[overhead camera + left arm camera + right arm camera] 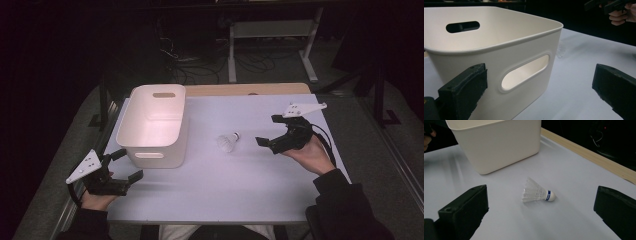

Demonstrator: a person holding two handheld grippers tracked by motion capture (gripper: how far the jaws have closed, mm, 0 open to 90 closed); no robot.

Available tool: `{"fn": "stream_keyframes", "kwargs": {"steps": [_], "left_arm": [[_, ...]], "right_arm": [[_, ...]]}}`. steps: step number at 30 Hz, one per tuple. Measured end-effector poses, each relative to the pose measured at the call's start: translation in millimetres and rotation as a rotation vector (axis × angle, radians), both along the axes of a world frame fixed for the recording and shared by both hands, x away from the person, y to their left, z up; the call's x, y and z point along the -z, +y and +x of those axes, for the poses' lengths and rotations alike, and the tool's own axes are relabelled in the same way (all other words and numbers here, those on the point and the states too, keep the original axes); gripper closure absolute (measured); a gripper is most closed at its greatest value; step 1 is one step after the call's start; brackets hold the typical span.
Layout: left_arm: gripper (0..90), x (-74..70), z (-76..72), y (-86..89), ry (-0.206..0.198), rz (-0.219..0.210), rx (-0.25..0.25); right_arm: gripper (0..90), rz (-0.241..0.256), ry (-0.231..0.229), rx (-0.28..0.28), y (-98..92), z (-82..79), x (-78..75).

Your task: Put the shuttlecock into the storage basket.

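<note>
White table (225,180), shuttlecock (227,142), bin (155,125), dark room

The left gripper (124,164) sits low at the person's left, held in the left hand (96,199), with its grey plate tilted up and outward. Its jaws stand wide apart, nothing between them, pointing forward and toward the right. In the left gripper view the two black jaws rise far apart from each other.

The right gripper (269,131) is held in the right hand (311,155), palm turned up under the body, the dark sleeve behind it. Its jaws are spread wide too, aimed toward the person's left and slightly down. In the right gripper view (541,205) both jaws stand well apart, gripping nothing.
</note>
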State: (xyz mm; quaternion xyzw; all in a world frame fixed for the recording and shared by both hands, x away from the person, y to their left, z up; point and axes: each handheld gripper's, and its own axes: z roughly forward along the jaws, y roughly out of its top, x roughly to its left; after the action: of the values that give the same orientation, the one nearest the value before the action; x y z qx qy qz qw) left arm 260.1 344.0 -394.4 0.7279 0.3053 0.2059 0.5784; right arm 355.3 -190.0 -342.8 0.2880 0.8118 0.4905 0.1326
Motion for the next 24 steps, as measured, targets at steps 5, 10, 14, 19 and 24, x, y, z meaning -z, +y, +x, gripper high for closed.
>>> {"fn": "stream_keyframes", "kwargs": {"steps": [5, 10, 14, 19, 24], "left_arm": [[0.0, -0.1, -0.1, -0.2, 0.0, -0.001, 0.0], [0.0, 0.0, -0.4, 0.0, 0.0, -0.003, -0.001], [0.0, -0.1, -0.6, -0.1, 0.0, -0.004, 0.001], [0.0, -0.2, -0.7, 0.1, 0.0, -0.004, 0.0], [0.0, -0.2, -0.7, 0.0, 0.001, -0.005, 0.001]], "right_arm": [[0.0, -0.015, 0.009, -0.018, 5.5, 3.5, -2.6], [0.0, -0.034, 0.021, -0.044, 14.4, 8.1, -4.2], [0.0, -0.047, 0.031, -0.056, 19.7, 11.2, -3.9], [0.0, -0.056, 0.038, -0.074, 27.2, 15.7, -2.4], [0.0, -0.07, 0.052, -0.084, 33.1, 20.6, 1.2]]}}
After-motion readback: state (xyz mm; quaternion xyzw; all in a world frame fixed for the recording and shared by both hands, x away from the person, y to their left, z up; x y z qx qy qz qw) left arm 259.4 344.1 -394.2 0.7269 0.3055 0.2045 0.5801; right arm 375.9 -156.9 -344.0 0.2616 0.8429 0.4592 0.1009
